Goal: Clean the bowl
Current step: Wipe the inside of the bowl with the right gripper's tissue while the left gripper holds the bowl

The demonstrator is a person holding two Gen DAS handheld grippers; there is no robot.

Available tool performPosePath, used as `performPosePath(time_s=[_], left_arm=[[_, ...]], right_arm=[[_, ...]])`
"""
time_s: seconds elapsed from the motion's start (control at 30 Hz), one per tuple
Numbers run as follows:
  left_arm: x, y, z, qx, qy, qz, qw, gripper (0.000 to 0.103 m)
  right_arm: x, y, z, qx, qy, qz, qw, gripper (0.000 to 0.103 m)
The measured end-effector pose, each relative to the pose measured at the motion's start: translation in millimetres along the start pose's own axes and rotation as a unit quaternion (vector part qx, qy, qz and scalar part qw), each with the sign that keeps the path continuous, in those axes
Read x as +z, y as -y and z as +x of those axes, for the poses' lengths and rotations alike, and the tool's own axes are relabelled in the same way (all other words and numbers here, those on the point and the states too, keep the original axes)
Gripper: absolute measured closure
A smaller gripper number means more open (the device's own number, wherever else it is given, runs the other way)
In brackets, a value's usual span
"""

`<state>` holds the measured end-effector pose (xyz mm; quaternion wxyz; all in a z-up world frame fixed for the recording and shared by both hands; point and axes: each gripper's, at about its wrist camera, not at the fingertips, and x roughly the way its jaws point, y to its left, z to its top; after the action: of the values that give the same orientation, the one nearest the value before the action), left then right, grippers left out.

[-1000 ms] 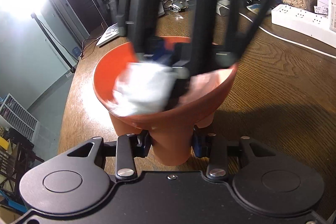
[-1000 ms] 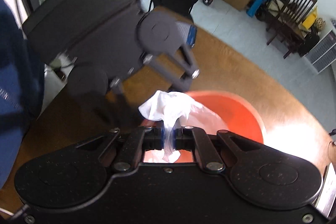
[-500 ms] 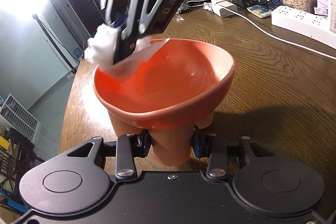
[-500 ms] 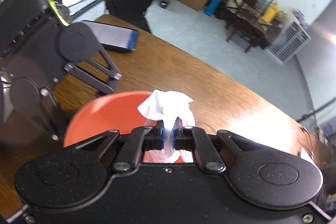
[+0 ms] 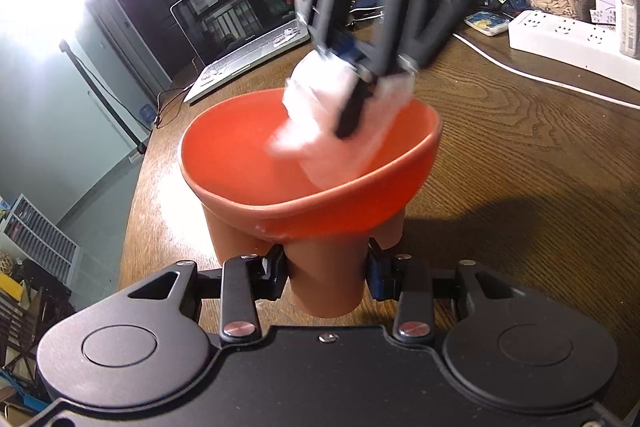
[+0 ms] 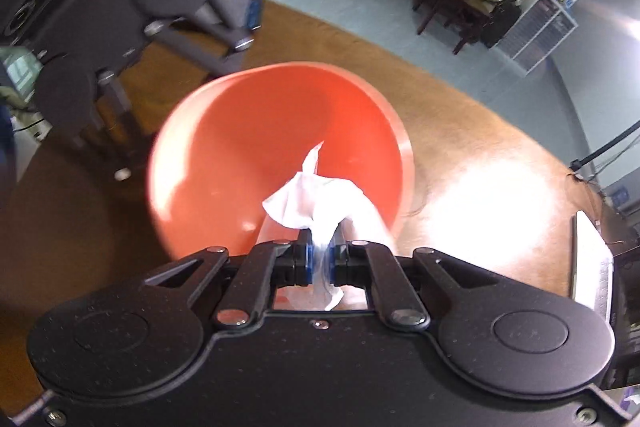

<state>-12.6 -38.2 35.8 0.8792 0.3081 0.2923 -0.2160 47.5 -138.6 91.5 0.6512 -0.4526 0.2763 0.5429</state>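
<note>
On the wooden tabletop (image 5: 520, 163), the orange bowl (image 5: 240, 155) is steadied by the left gripper (image 5: 326, 277), clamped on one of its stubby legs. That clamp is best kept firm. The white tissue (image 5: 320, 131), pinched by the right gripper (image 6: 320, 259), should be swept around the inner wall with light pressure.

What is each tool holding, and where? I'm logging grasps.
Left tool: the bowl, by one front leg. Right tool: a white tissue, pinched mid-wad.
</note>
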Motion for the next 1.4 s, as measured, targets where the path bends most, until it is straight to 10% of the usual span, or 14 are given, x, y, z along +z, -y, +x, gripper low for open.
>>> performPosePath(time_s=[1.4], left_arm=[[-0.8, 33.8, -1.7, -0.022, 0.027, 0.017, 0.9993, 0.066]], right_arm=[[7.2, -1.2, -1.8, 0.128, 0.069, 0.081, 0.986, 0.095]])
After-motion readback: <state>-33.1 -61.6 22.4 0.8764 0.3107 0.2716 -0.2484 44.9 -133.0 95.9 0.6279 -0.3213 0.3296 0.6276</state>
